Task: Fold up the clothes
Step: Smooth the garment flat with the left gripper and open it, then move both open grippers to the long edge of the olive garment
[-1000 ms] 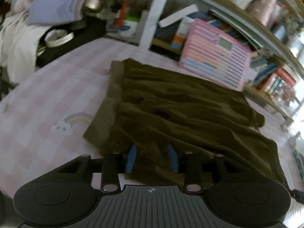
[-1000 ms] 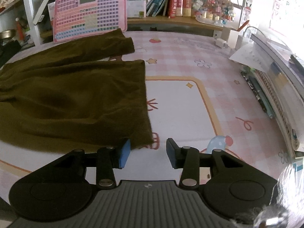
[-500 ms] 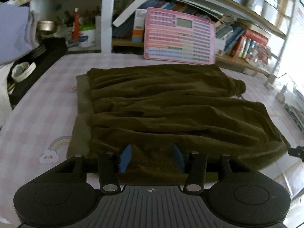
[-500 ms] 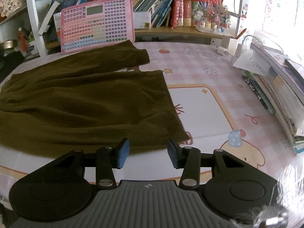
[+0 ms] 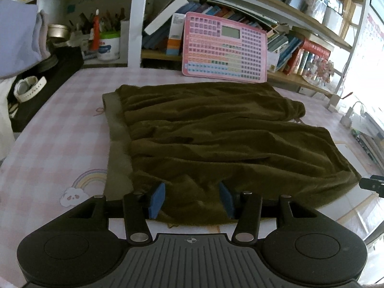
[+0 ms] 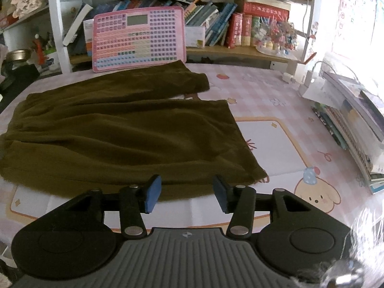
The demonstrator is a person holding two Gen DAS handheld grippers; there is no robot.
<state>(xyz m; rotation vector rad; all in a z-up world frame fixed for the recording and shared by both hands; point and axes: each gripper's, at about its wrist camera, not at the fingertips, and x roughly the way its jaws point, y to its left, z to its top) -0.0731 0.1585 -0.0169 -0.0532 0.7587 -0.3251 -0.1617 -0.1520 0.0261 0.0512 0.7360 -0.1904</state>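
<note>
- Left gripper (image 5: 192, 200): blue pads apart, over the near hem of the olive-brown shorts (image 5: 216, 139); cloth lies between the pads but is not pinched.
- Right gripper (image 6: 184, 194): jaws opening, just short of the shorts' near edge by the right-hand corner; nothing between them.
- Shorts lie flat on the pink checked table mat (image 5: 60, 124), waistband (image 5: 117, 144) to the left, two legs to the right, the far one shorter in view.
- Pink keyboard toy (image 6: 139, 38) leans on the bookshelf (image 6: 240, 52) behind; clear of the work.
- Step, judged: setting up the grasp for the first fold, nothing lifted yet.
- Next move calls for both grippers to close on the near edge together, then carry it toward the far edge evenly.
</note>
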